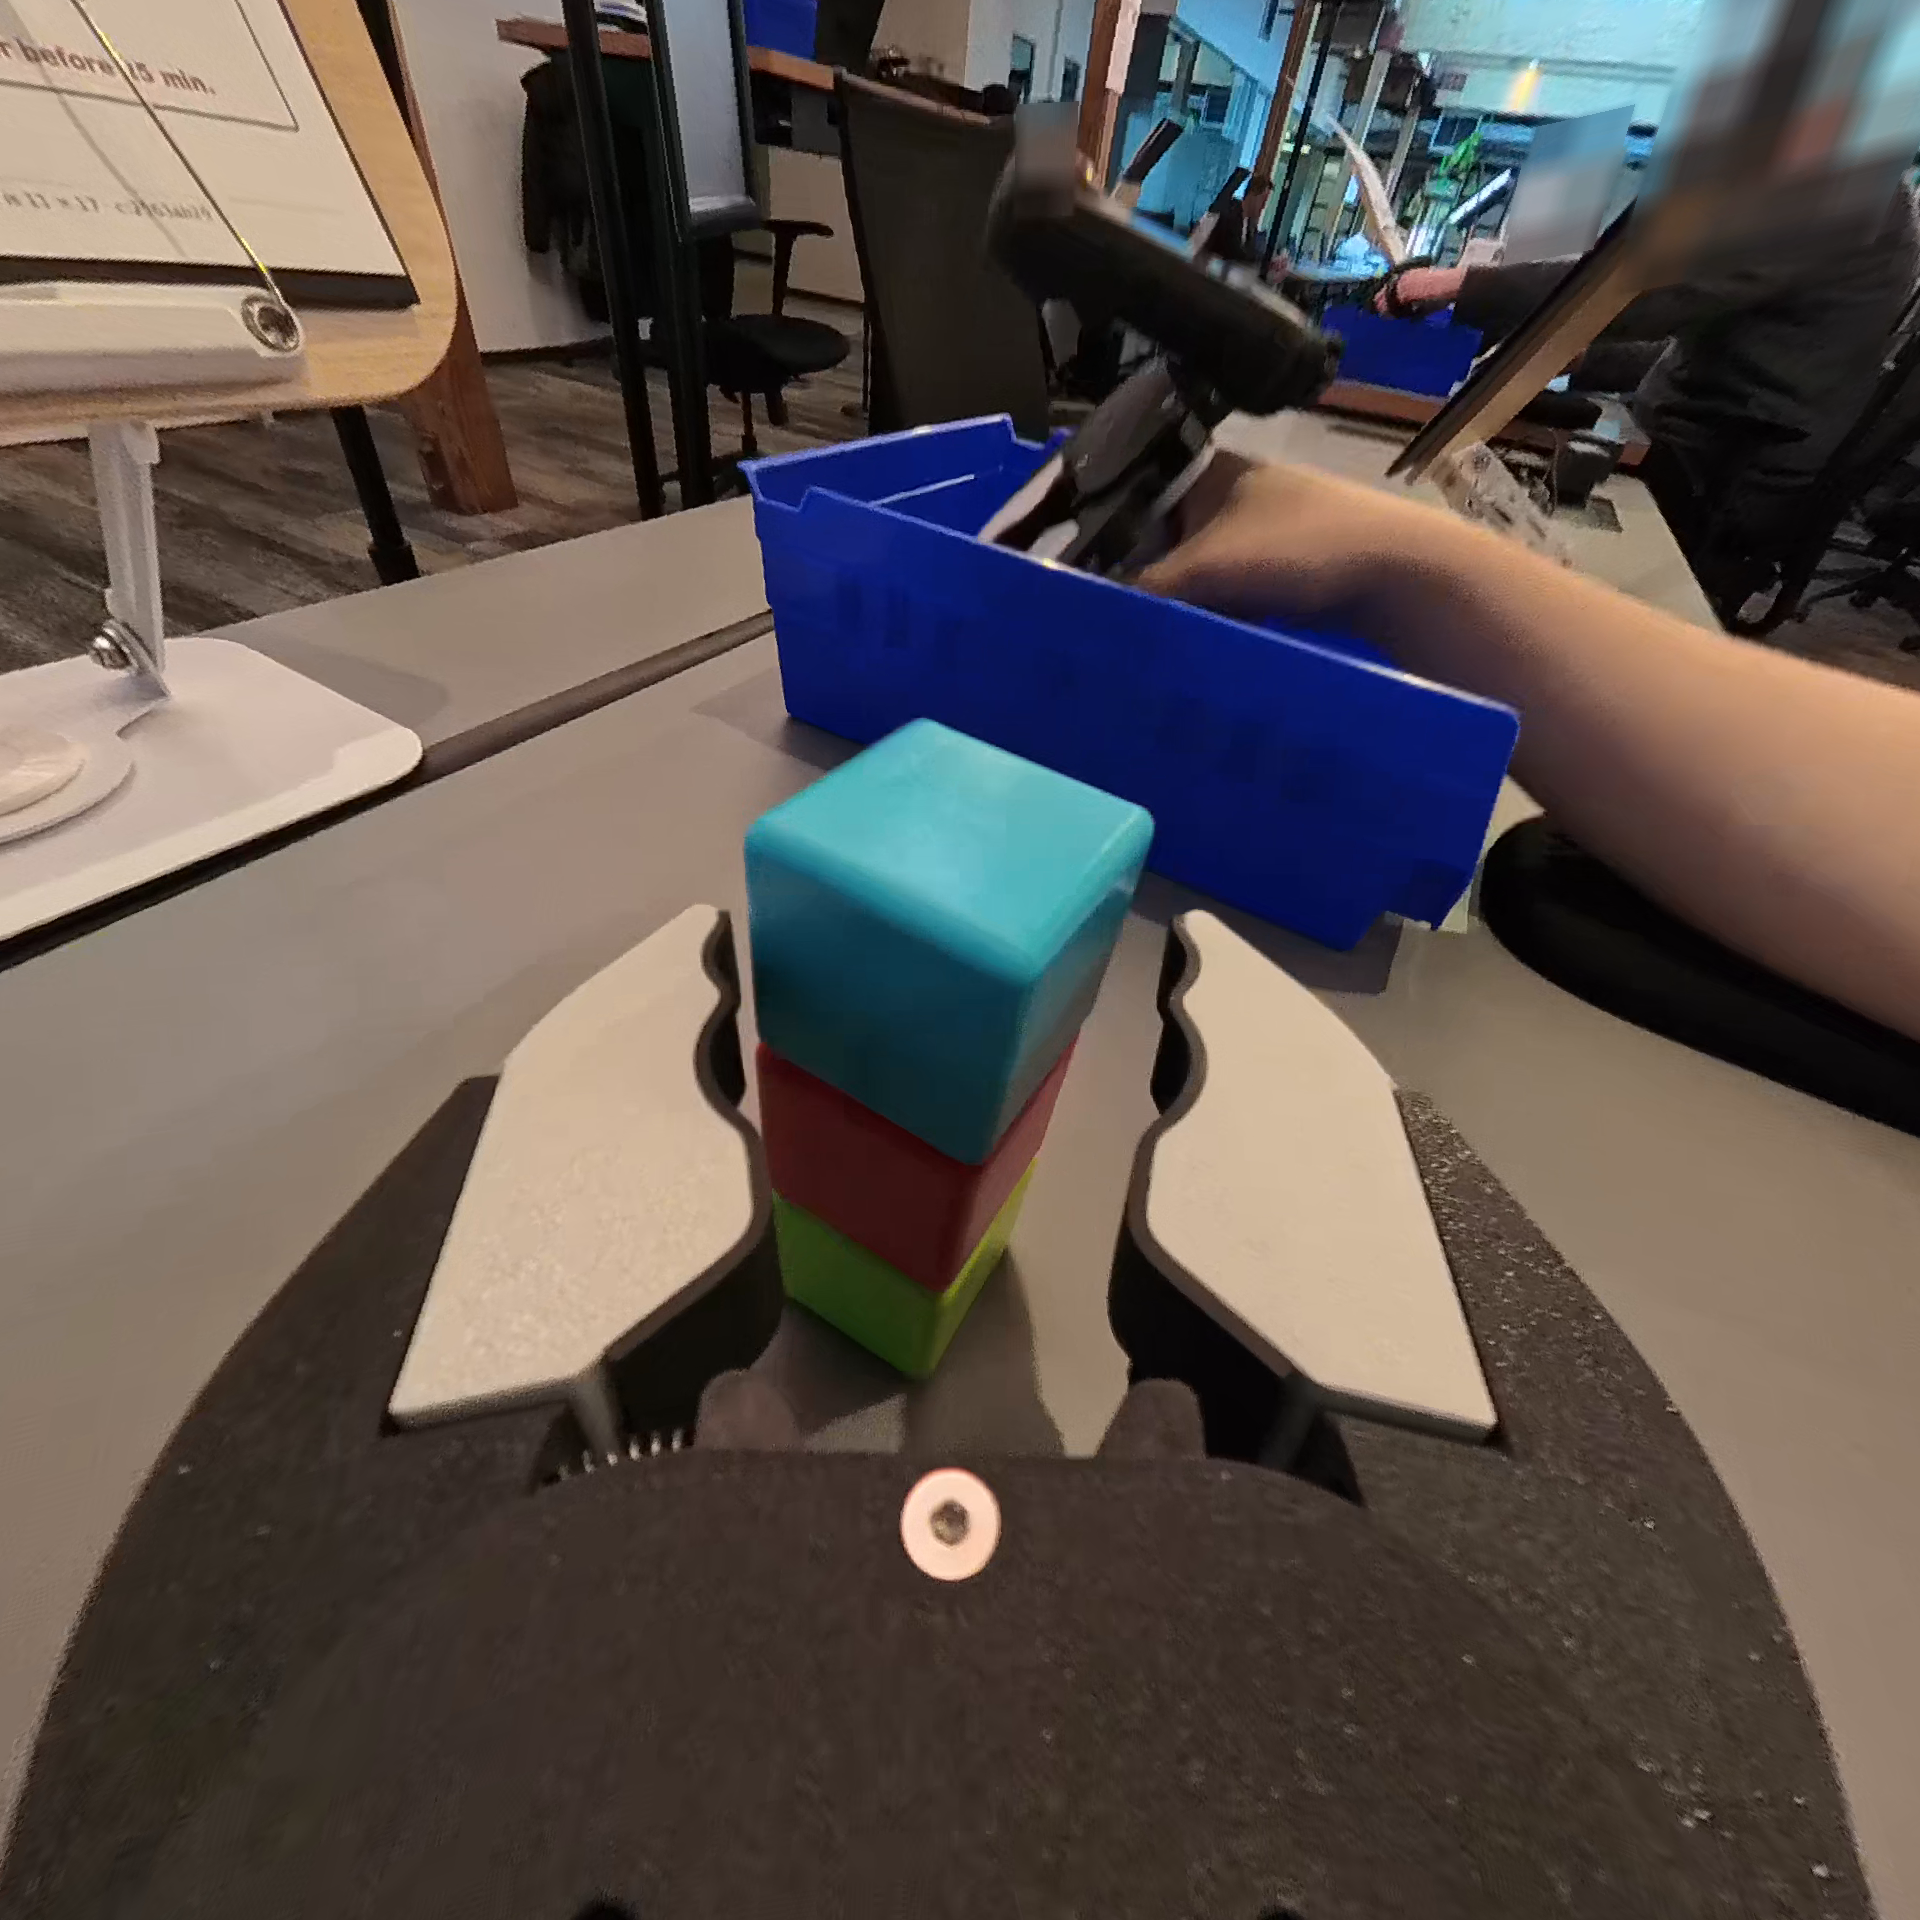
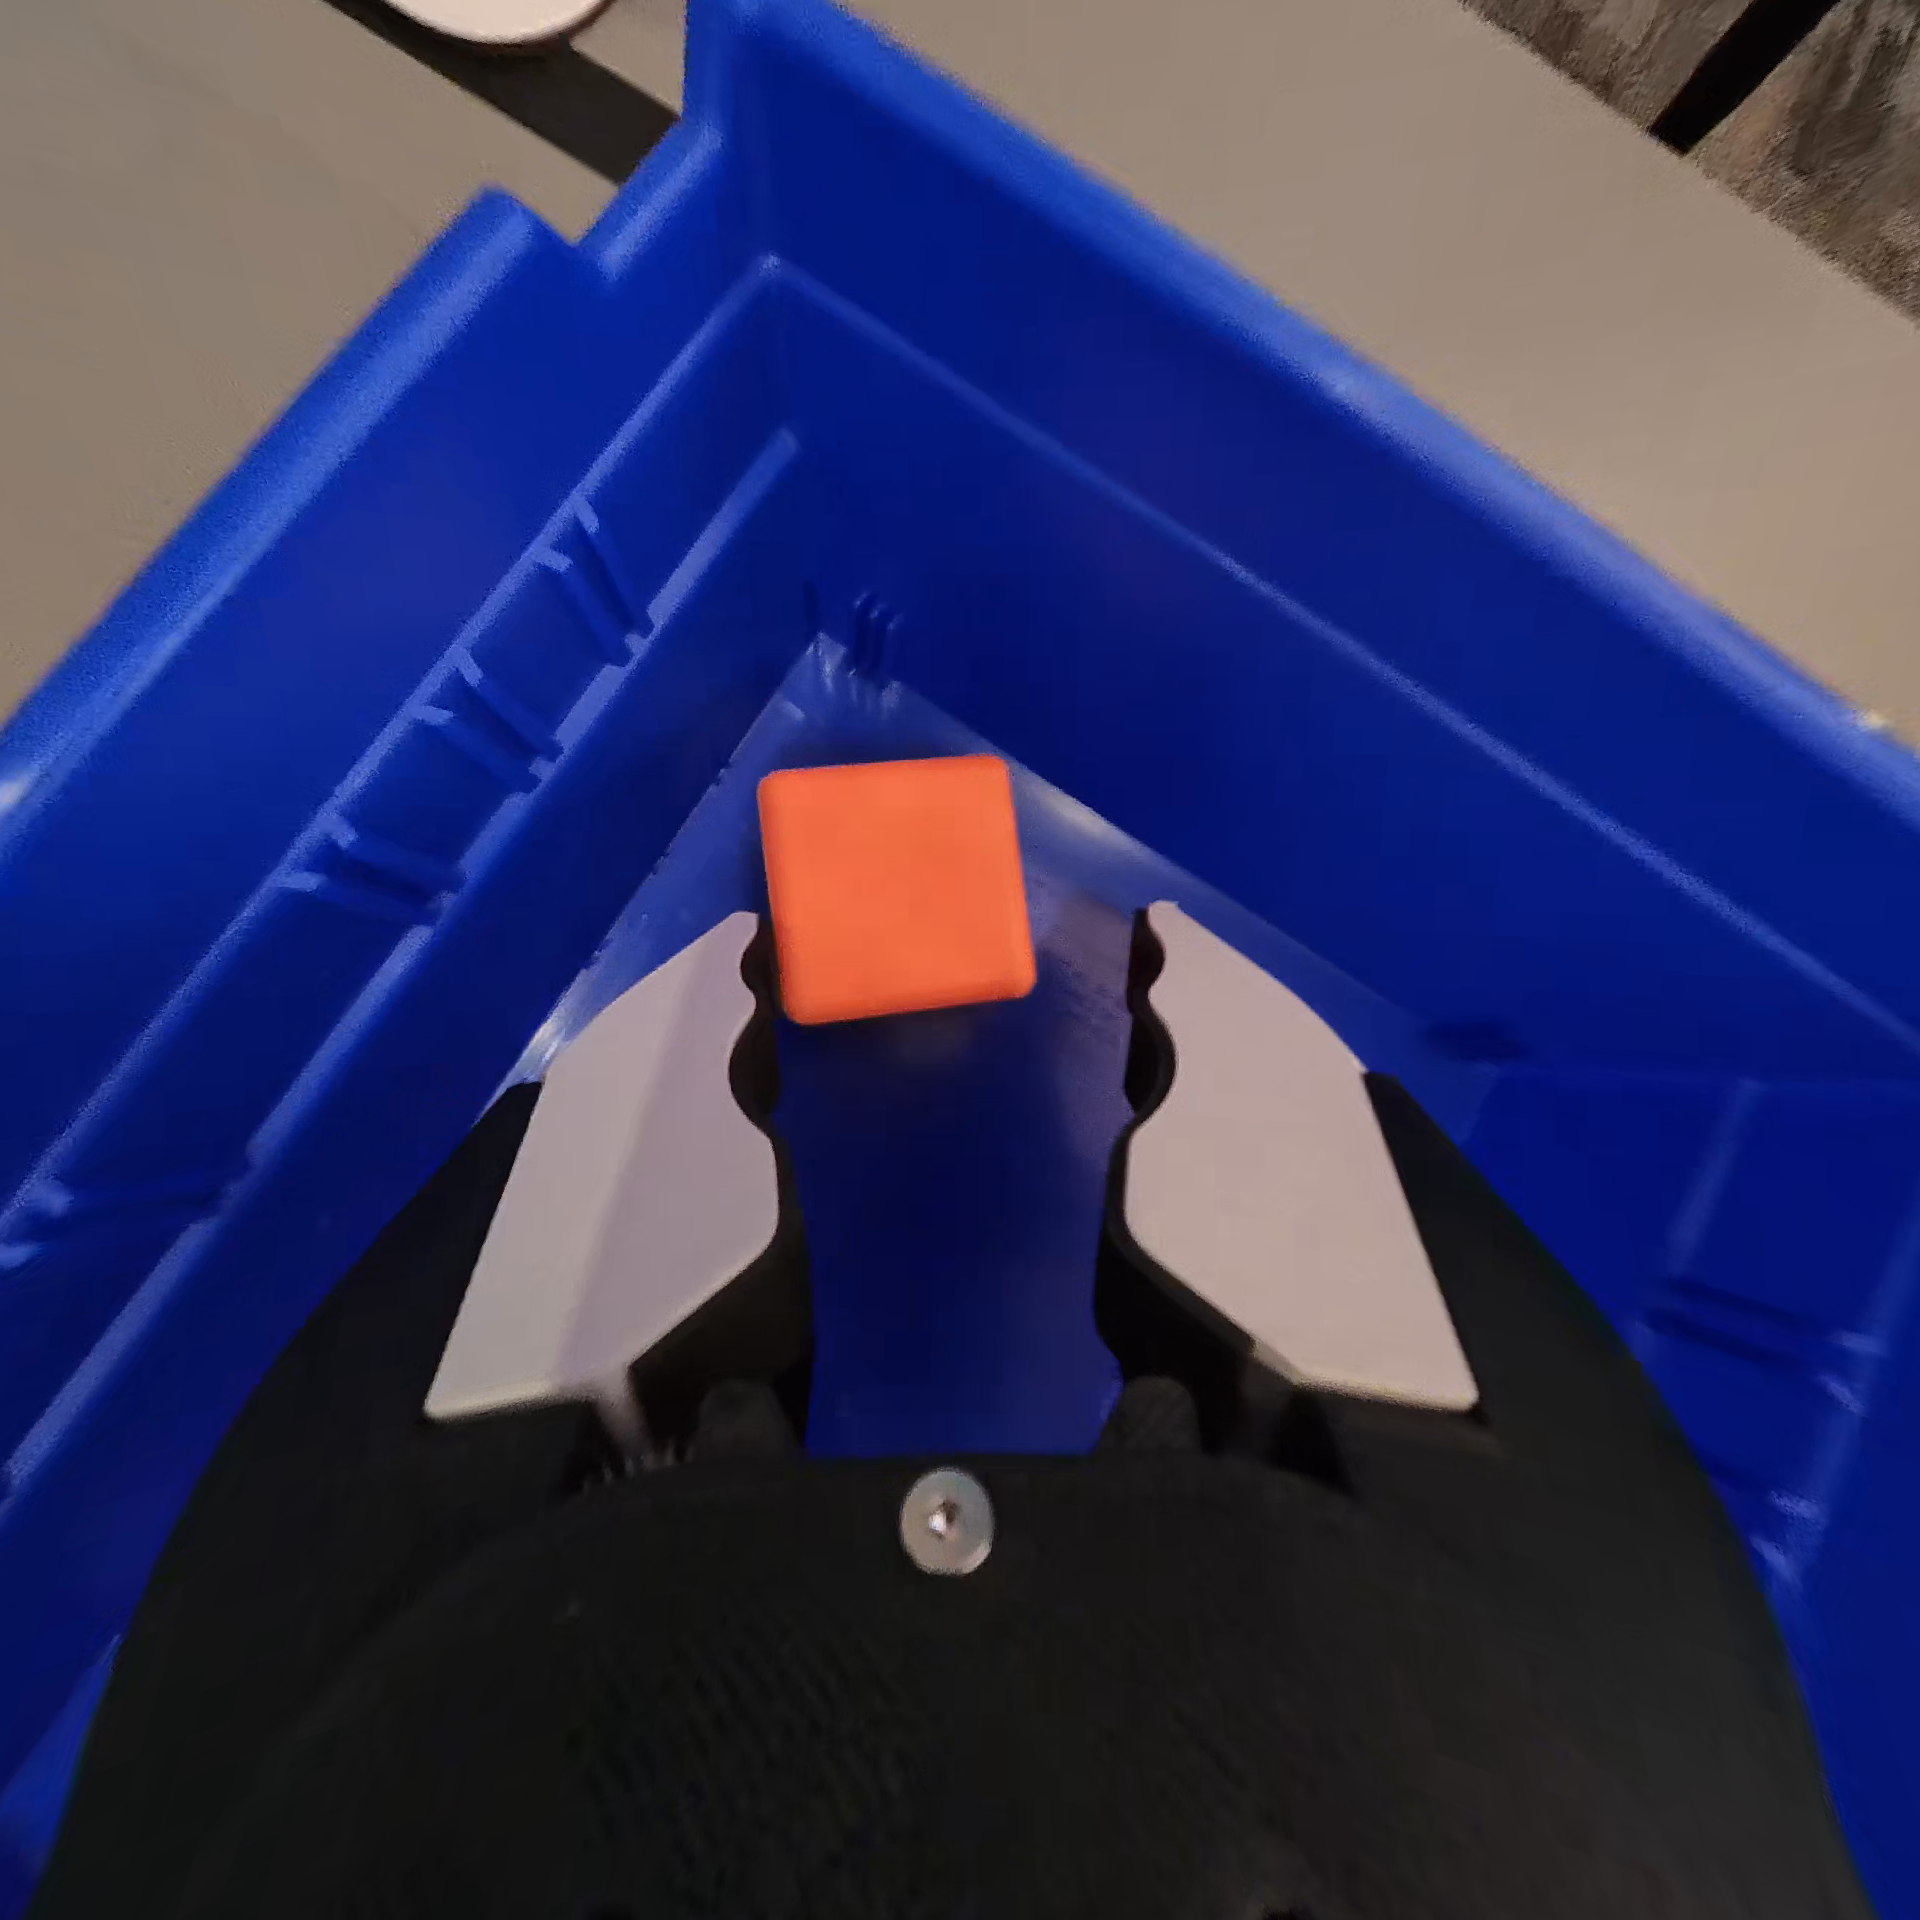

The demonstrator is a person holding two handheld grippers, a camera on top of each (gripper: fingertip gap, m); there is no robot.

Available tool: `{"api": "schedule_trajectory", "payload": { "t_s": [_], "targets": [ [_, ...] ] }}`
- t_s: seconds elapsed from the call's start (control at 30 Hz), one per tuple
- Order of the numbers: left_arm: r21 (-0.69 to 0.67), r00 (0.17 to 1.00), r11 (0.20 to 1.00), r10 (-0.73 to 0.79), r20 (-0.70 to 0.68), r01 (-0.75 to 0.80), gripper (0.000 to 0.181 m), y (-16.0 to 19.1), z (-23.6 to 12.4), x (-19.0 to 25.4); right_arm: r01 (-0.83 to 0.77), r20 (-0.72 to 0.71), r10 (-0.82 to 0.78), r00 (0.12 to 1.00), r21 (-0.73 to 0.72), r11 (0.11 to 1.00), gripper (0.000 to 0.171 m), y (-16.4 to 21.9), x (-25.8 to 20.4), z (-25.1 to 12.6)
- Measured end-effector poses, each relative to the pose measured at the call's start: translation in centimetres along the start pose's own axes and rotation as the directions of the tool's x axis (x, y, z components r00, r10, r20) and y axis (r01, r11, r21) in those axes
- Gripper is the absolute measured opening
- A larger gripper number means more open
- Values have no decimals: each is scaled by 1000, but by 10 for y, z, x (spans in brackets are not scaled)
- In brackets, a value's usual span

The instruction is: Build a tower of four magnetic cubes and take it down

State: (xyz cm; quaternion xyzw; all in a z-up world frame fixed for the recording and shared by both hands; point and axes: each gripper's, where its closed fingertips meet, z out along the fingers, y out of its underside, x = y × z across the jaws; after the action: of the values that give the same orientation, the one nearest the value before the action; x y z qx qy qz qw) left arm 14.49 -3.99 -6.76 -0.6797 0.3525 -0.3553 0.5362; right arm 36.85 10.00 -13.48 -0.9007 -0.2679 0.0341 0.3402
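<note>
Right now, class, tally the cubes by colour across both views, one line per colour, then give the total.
Teal cube: 1
Red cube: 1
Green cube: 1
Orange cube: 1
Total: 4 cubes, three stacked on the table, one in the blue bin.
</note>
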Motion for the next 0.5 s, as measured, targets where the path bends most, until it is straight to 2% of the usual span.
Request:
{"api": "schedule_trajectory", "payload": {
  "t_s": [0.1, 0.17, 0.3, 0.4, 0.5],
  "targets": [
    [-73, 1000, 997, 15, 28, -13, 78, 15, -1, -1, 4, -35, -2, 999, 36, 999, 69, -11, 11, -26],
    [-113, 999, 993, 27, 37, -22, 77, 23, 1, -1, 17, -53, -11, 999, 111, 994, 68, -27, 13, -50],
    [-159, 999, 987, 26, 47, -18, 75, 30, 4, -3, 92, -52, -81, 995, 270, 958, 69, -68, -11, -102],
    [-191, 998, 982, 11, 61, 1, 68, 35, 3, -6, 144, 114, -220, 969, 460, 876, 68, -107, -79, -139],
    [-191, 998, 981, 7, 59, 4, 65, 35, 3, -7, 151, 347, -408, 845, 576, 803, 70, -121, -170, -160]
  ]
}}
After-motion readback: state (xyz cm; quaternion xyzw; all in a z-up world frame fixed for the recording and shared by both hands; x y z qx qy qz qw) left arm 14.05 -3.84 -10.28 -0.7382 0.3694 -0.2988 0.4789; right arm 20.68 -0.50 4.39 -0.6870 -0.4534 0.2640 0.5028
